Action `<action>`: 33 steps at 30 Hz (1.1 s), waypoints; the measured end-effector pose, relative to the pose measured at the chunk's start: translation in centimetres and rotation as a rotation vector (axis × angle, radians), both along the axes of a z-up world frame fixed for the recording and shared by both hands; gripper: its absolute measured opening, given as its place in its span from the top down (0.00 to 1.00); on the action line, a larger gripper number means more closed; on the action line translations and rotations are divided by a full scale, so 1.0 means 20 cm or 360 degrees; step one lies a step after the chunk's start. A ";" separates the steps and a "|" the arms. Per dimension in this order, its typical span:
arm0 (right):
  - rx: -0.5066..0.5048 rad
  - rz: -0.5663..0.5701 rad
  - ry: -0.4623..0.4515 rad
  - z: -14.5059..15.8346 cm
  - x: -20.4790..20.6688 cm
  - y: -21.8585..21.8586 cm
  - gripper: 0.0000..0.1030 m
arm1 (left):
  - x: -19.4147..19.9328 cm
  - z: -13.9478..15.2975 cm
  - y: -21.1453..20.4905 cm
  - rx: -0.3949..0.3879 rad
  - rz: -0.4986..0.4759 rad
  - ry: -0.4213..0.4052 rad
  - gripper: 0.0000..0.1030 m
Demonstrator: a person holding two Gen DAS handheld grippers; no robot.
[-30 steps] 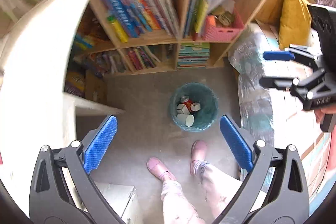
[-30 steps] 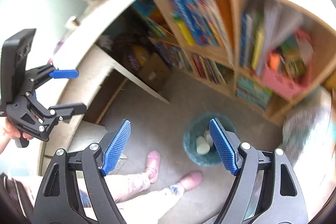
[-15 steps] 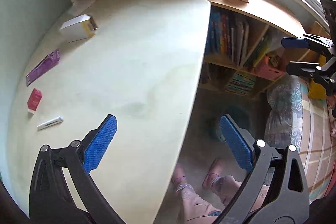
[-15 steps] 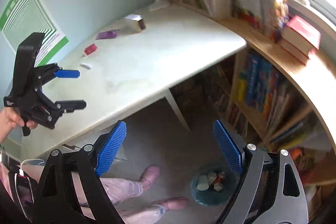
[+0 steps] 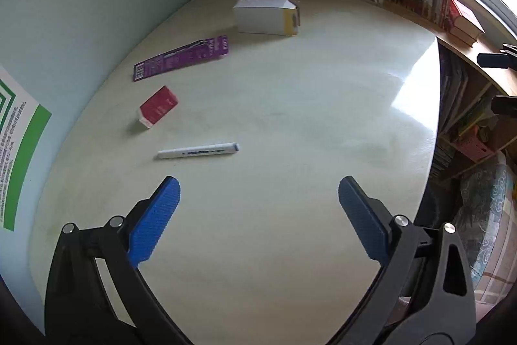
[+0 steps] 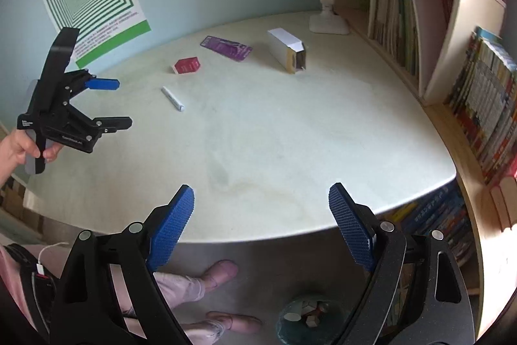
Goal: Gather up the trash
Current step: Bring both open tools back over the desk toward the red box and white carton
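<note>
Both hand-held grippers spread wide and empty above a pale rounded table [image 5: 290,118] strewn with trash.

Left gripper [image 5: 258,209] over the near part of the tabletop, blue pads apart, nothing between them; right gripper [image 6: 261,225] likewise agape at the table's front edge. Scattered and well apart on the top: white marker pen [image 5: 198,150], small red box [image 5: 158,105], flat purple cardboard package [image 5: 181,58], white carton with a yellow end [image 5: 266,16] lying on its side. On the floor below, round teal wastebasket [image 6: 310,317] already holding scraps, beside pink slippered feet [image 6: 226,272].
</note>
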State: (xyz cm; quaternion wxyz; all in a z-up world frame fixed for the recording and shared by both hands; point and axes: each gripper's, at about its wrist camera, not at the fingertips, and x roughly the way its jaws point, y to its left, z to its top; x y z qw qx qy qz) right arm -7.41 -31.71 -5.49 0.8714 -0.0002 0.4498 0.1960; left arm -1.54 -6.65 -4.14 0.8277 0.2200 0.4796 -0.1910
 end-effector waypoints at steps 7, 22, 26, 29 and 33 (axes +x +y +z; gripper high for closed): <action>-0.0035 0.0087 0.0015 0.03 0.29 0.18 0.17 | 0.18 0.03 0.19 0.0036 0.0050 -0.0030 0.07; -0.0145 0.0105 0.0005 0.02 0.74 0.31 0.16 | 0.55 -0.06 0.38 0.0079 0.0080 0.0014 0.07; -0.0170 0.0128 0.0010 0.01 0.88 0.27 0.15 | 0.63 -0.11 0.40 0.0126 0.0115 0.0010 0.07; -0.0176 0.0163 0.0003 0.01 0.98 0.25 0.15 | 0.70 -0.13 0.43 0.0134 0.0165 0.0043 0.07; -0.0179 0.0203 0.0016 -0.01 1.12 0.25 0.15 | 0.78 -0.16 0.44 0.0189 0.0185 0.0036 0.07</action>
